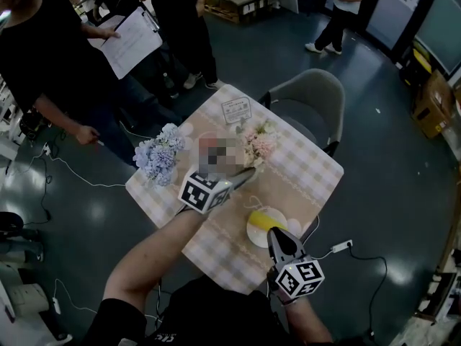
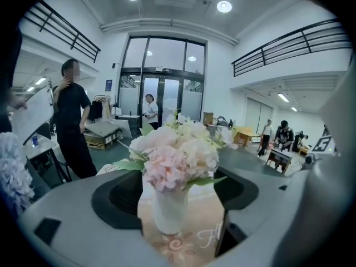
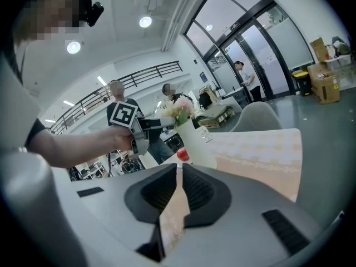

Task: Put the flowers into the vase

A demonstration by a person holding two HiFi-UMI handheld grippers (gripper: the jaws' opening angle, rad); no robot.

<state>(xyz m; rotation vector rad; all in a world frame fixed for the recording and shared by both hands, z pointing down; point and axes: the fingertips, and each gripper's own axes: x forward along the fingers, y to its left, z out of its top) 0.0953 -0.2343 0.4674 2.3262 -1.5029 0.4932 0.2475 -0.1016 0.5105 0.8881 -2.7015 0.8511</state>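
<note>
Checked table (image 1: 311, 169) bears vase (image 2: 168, 209), blue flowers (image 1: 158, 156), card (image 1: 236, 109), yellow dish (image 1: 259, 227).

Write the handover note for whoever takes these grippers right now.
Left gripper: open, aimed at the white vase, which shows in the gap between its jaws; no grip.
Right gripper: shut, empty, over the near side of the table.
Things: pink flowers stand in the vase, mid-table; blue bunch at the table's left edge, outside the vase.
Done: pink flowers are in.
Left: probably the blue bunch, which neither gripper touches.
</note>
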